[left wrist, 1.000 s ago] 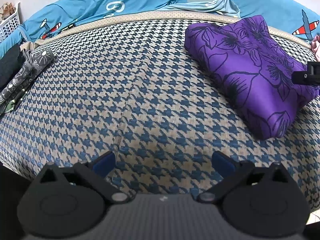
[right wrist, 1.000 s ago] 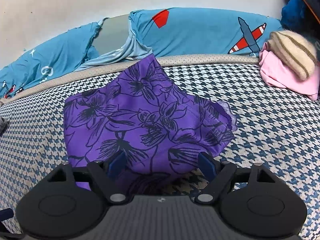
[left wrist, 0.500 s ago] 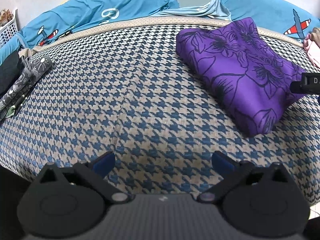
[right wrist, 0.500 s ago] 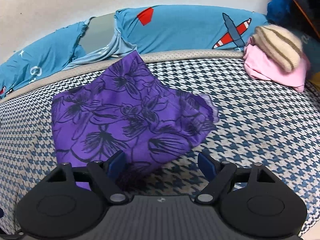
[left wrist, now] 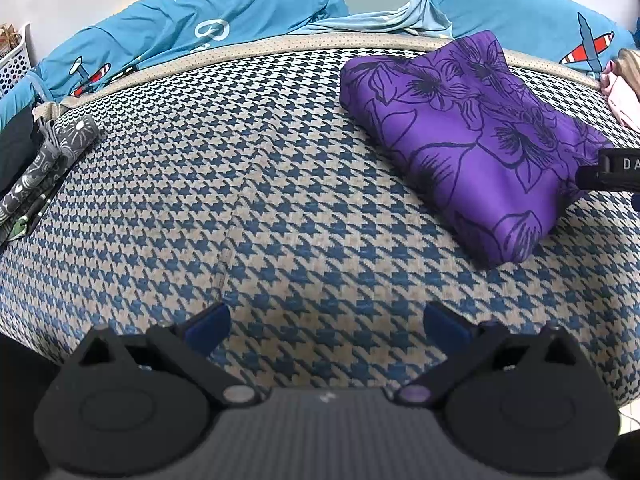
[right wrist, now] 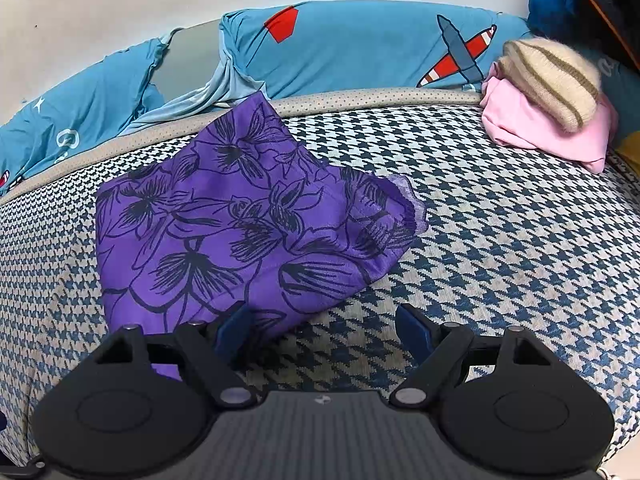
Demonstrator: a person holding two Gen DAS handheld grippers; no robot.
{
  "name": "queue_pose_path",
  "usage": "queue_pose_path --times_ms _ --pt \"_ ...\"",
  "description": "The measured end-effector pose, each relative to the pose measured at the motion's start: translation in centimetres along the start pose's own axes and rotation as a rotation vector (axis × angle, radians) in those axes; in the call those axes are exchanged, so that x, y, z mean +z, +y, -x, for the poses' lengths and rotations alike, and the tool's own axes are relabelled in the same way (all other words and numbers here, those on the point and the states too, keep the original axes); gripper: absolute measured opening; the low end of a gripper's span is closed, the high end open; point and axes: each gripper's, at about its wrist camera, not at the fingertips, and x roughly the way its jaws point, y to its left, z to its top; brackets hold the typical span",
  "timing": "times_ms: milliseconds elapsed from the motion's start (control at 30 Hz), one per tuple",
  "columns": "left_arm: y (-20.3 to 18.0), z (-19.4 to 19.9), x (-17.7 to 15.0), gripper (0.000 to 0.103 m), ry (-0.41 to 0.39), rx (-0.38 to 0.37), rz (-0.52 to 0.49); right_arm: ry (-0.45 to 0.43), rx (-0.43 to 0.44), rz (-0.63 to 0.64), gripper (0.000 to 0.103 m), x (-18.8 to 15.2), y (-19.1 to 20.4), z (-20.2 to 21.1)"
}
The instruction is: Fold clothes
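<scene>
Shifted since the earlier frames: the purple floral garment (right wrist: 248,232) sat slightly farther from the right gripper (right wrist: 320,324) in the right wrist view, and its frilled corner had drifted leftward; otherwise nothing on the bed had changed. Item one, the purple floral garment, lay as a folded bundle on the houndstooth bedspread (left wrist: 280,208), its far corner touching the beige piping at the bedspread's far edge. Item two, the blue aeroplane-print bedding (right wrist: 360,48), was bunched beyond that edge. Item three, a striped woolly hat (right wrist: 552,80), rested on a pink garment (right wrist: 536,128) well to the right of the purple bundle. Item four, a grey patterned cloth (left wrist: 48,172), lay well to its left. The right gripper hovered at the bundle's near edge with jaws wide and nothing between them; the left gripper (left wrist: 326,322) hung over bare bedspread, left of the bundle, likewise wide and empty. Handling judgement: the garment appeared thin, light, limp and somewhat slippery, so layers would likely slide; best taken at a corner or along the thick folded near edge.
</scene>
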Motion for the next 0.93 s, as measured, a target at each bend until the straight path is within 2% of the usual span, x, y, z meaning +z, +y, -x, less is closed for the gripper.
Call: queue_pose_path --times_ms 933 --pt "0.29 0.06 -0.02 0.103 -0.005 0.006 -0.004 -0.001 0.009 0.012 0.079 -0.02 0.32 -0.12"
